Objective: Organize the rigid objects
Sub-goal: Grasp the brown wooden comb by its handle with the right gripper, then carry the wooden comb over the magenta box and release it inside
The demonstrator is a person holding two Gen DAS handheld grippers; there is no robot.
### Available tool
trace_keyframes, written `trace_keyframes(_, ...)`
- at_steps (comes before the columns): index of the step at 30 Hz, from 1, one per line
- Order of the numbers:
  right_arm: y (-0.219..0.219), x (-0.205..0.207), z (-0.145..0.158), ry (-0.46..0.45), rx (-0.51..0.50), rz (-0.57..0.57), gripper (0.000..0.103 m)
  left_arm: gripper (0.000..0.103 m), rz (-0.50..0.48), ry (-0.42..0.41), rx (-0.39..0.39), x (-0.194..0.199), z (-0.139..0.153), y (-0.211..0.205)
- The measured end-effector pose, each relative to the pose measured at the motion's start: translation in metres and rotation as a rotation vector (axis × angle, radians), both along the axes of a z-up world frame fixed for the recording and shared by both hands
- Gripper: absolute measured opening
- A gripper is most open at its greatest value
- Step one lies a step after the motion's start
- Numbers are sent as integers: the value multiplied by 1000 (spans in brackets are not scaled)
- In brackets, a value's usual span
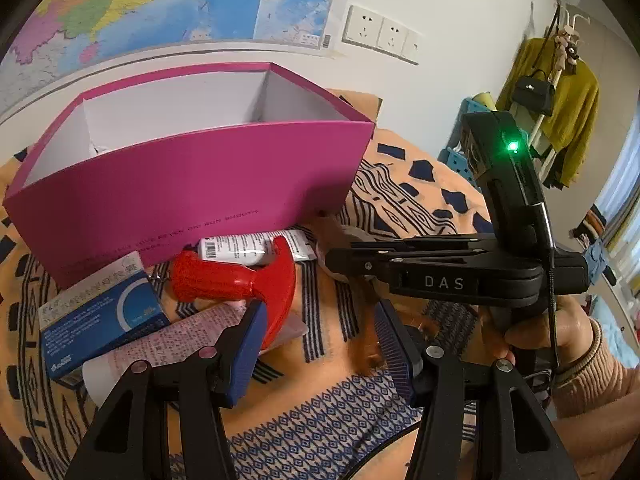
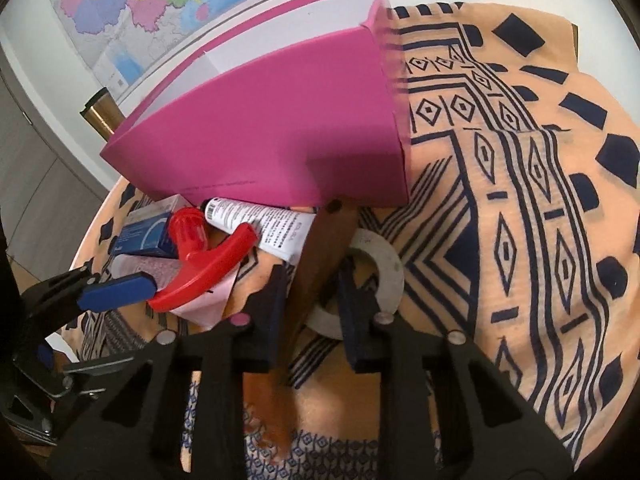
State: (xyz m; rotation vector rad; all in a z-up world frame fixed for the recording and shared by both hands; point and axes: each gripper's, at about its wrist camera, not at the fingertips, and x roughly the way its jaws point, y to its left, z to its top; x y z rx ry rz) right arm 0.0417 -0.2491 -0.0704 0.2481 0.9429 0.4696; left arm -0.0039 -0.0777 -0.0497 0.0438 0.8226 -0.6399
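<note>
An open magenta box (image 1: 192, 176) stands on the patterned cloth; it also shows in the right wrist view (image 2: 272, 128). In front of it lie a red T-handled tool (image 1: 236, 280) (image 2: 200, 256), a white tube (image 1: 256, 248) (image 2: 268, 228), a blue medicine box (image 1: 100, 312) (image 2: 144, 232) and a pink tube (image 1: 172, 340). My left gripper (image 1: 320, 344) is open, its left pad by the red tool. My right gripper (image 2: 312, 300) straddles a brown wooden comb (image 2: 316, 272) that lies over a grey ring (image 2: 380, 272); the jaws look partly closed around the comb.
A map (image 1: 160, 0) and wall sockets (image 1: 380, 32) are on the wall behind the box. A coat rack with a yellow garment (image 1: 560, 92) stands at the right. A brass cylinder (image 2: 100, 114) is left of the box. Patterned cloth (image 2: 520, 200) stretches to the right.
</note>
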Motion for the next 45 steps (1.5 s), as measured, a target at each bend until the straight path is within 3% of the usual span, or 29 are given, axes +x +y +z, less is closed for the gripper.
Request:
trace_keyframes(2, 0, -3, 0, -5, 6, 3, 18, 56, -7, 1, 2, 0, 0, -1)
trace_keyframes(12, -3, -26, 17, -93, -10, 3, 18, 56, -121, 48, -4, -6, -9, -18)
trace_keyframes(23, 14, -40, 33, -173, -28, 47, 18, 56, -170, 123, -24, 9, -26, -33)
trace_keyframes(30, 27, -45, 37, -219, -52, 82, 18, 52, -154, 140, -60, 21, -29, -33)
trace_keyframes(37, 29, -45, 35, -228, -53, 87, 18, 40, -165, 113, -54, 20, -27, -38)
trace_keyframes(45, 31, -47, 35, -236, -65, 87, 18, 35, -181, 88, -35, 19, -27, -47)
